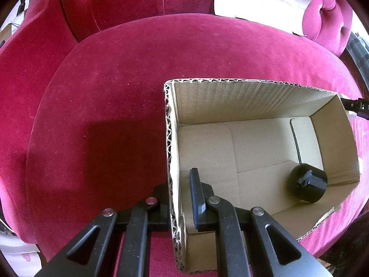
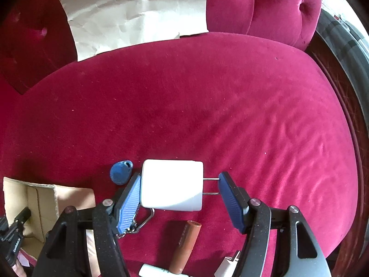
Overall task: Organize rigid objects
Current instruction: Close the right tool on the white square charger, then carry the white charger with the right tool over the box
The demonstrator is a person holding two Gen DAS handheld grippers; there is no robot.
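Observation:
My left gripper (image 1: 175, 184) is shut on the left wall of an open cardboard box (image 1: 253, 97), one finger inside and one outside. A black cylinder (image 1: 307, 185) lies on its side on the box floor at the right end. In the right wrist view my right gripper (image 2: 180, 177) is shut on a white plug charger (image 2: 171, 184). The left pad presses on the charger's body and the right pad meets the tips of its two metal prongs. The charger sits on the red velvet cushion (image 2: 207, 103).
A blue key fob (image 2: 121, 172) with a key ring lies left of the charger. A brown tube (image 2: 186, 244) and two white items (image 2: 156, 272) lie near the bottom edge. The box (image 2: 13, 191) shows at the lower left. Crumpled paper (image 2: 129, 16) leans on the backrest.

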